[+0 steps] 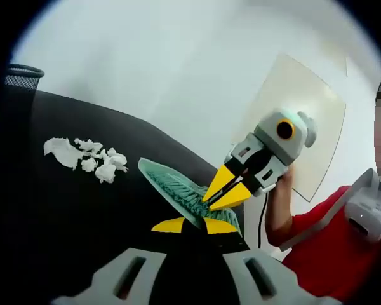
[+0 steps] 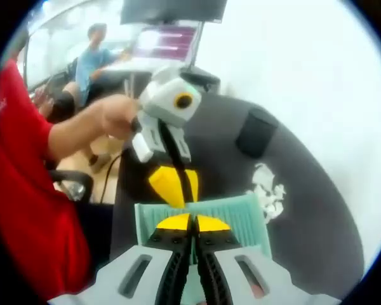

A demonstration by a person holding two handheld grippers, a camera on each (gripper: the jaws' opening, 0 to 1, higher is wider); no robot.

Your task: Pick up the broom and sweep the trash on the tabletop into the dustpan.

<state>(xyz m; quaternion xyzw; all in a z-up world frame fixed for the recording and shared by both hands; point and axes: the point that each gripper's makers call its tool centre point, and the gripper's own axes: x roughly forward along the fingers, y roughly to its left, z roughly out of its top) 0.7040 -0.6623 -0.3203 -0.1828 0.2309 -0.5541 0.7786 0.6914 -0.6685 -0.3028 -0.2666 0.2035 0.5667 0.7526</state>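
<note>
In the left gripper view, the left gripper (image 1: 194, 225) rises from the bottom centre, its yellow tips standing narrowly apart on either side of the near edge of a pale green ribbed dustpan (image 1: 171, 184) that lies tilted across the middle of the frame; the tips seem to pinch that edge, though contact is partly hidden. The right gripper (image 1: 223, 192) enters from the right of centre, held in a person's hand, its yellow tips drawn together on the dustpan's upper edge. A heap of crumpled white paper scraps (image 1: 89, 159) lies on the black tabletop (image 1: 57, 216) at the left middle of the frame, apart from the dustpan. A black mesh bin (image 1: 22, 75) peeks in at the upper left, and a pale flat board (image 1: 305, 121) leans against the white wall at the right. In the right gripper view, the right gripper (image 2: 192, 223) comes up from the bottom centre with its jaws nearly closed, gripping the dustpan (image 2: 241, 216) at lower centre. The left gripper (image 2: 173, 184) stands just above it at centre, tips against the dustpan. The paper scraps (image 2: 267, 190) lie right of centre on the tabletop (image 2: 305, 241). A seated person (image 2: 92, 60) is at the upper left.
</note>
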